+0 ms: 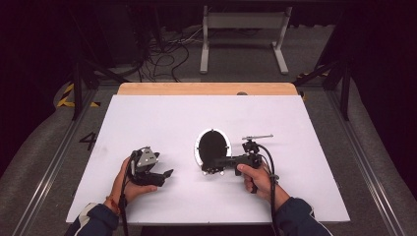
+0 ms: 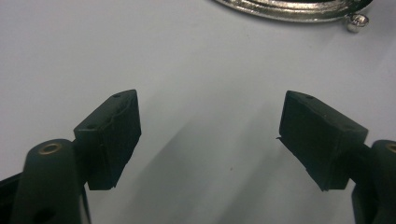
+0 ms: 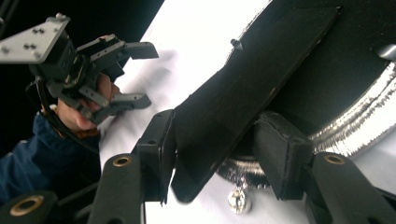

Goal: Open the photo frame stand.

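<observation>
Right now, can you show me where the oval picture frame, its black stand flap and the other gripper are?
picture frame [image 1: 198, 147]: high view, silver rim.
stand flap [image 3: 243, 88]: right gripper view, flat middle.
left gripper [image 2: 210, 135]: left gripper view, gap between open jaws.

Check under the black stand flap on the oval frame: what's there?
Under the black flap: the frame's black back and silver rim. Right tool straddles the flap. The frame's front is hidden against the table.
</observation>
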{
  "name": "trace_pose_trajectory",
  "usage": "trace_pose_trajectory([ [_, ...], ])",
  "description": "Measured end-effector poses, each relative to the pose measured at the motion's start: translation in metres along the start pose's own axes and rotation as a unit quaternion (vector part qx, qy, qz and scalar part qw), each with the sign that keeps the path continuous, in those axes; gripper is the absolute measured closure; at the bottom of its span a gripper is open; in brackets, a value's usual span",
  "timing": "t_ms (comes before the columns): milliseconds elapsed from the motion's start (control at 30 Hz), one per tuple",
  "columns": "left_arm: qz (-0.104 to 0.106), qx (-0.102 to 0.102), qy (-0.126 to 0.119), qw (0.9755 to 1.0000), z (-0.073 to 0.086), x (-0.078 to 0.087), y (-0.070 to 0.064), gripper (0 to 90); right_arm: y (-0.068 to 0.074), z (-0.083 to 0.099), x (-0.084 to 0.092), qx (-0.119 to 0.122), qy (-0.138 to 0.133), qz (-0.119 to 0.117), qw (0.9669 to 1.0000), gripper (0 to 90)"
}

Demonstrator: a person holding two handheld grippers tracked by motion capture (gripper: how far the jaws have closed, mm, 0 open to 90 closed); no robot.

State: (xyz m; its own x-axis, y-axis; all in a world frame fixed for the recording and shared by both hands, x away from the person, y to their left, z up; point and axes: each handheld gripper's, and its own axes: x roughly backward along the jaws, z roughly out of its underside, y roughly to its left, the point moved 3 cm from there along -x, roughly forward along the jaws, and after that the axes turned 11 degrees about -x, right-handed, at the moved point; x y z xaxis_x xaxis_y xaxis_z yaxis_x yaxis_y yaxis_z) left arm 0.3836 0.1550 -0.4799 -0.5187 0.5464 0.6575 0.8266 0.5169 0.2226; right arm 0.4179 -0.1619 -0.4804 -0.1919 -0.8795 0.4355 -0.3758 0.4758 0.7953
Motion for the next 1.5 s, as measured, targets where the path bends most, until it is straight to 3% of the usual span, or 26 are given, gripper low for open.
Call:
trace_pose_trajectory([
  [267, 0.019, -0.002, 0.0, 0.9998, -0.014, -0.018, 0.0, 21.5, -0.003, -0.01, -0.011, -0.02, -0.004, -0.014, 0.9997, 50.2],
  [367, 0.024, -0.017, 0.009, 0.9995, -0.018, -0.028, 0.002, 22.3, -0.003, -0.012, -0.015, -0.027, -0.011, -0.02, 0.9994, 50.6],
  [400, 0.027, -0.016, 0.014, 0.9994, -0.02, -0.032, 0.003, 22.3, -0.003, -0.012, -0.016, -0.027, -0.012, -0.02, 0.9994, 51.0],
  [567, 0.035, 0.001, -0.003, 0.9994, -0.029, -0.041, 0.009, 23.7, -0.003, -0.012, -0.016, -0.022, -0.011, -0.02, 0.9995, 53.6],
  [700, 0.053, 0.016, -0.009, 0.9985, -0.035, -0.046, 0.013, 22.8, -0.003, -0.012, -0.016, -0.007, -0.01, -0.019, 0.9997, 55.7],
  [733, 0.062, 0.03, -0.019, 0.9974, -0.038, -0.048, 0.015, 22.4, -0.003, -0.012, -0.016, -0.002, -0.009, -0.017, 0.9998, 56.1],
  [800, 0.087, 0.034, -0.028, 0.9952, -0.039, -0.052, 0.016, 22.2, -0.001, -0.012, -0.016, 0.004, -0.01, -0.015, 0.9998, 56.5],
  [833, 0.087, 0.034, -0.028, 0.9952, -0.039, -0.052, 0.016, 20.5, -0.001, -0.012, -0.016, 0.004, -0.01, -0.015, 0.9998, 56.5],
  [867, 0.109, 0.044, -0.025, 0.9928, -0.04, -0.056, 0.016, 20.5, -0.001, -0.011, -0.016, 0.011, -0.009, -0.011, 0.9998, 56.4],
  [933, 0.102, 0.048, -0.022, 0.9934, -0.042, -0.06, 0.019, 19.6, 0.003, -0.011, -0.016, 0.043, -0.013, -0.007, 0.999, 56.5],
  [1033, 0.107, 0.05, -0.034, 0.9925, -0.045, -0.064, 0.023, 19.5, 0.007, -0.011, -0.016, 0.066, -0.012, 0.001, 0.9978, 56.5],
  [1167, 0.112, 0.04, -0.026, 0.9925, -0.049, -0.068, 0.023, 19.4, 0.007, -0.01, -0.016, 0.072, -0.013, 0.0, 0.9973, 56.5],
  [1200, 0.117, 0.05, -0.03, 0.9914, -0.051, -0.069, 0.022, 19.8, 0.007, -0.01, -0.016, 0.075, -0.013, 0.001, 0.9971, 56.5],
  [1233, 0.12, 0.046, -0.031, 0.9912, -0.052, -0.071, 0.023, 20.1, 0.008, -0.01, -0.016, 0.078, -0.014, 0.001, 0.9969, 56.4],
  [1400, 0.13, 0.043, -0.019, 0.9905, -0.054, -0.075, 0.022, 20.1, 0.011, -0.01, -0.016, 0.103, -0.014, 0.004, 0.9946, 56.4],
  [1433, 0.137, 0.057, -0.025, 0.9886, -0.054, -0.075, 0.022, 20.4, 0.011, -0.01, -0.016, 0.105, -0.014, 0.003, 0.9944, 56.4],
  [1500, 0.14, 0.057, -0.026, 0.9881, -0.055, -0.075, 0.022, 21.0, 0.011, -0.009, -0.016, 0.106, -0.014, 0.0, 0.9942, 56.5],
])
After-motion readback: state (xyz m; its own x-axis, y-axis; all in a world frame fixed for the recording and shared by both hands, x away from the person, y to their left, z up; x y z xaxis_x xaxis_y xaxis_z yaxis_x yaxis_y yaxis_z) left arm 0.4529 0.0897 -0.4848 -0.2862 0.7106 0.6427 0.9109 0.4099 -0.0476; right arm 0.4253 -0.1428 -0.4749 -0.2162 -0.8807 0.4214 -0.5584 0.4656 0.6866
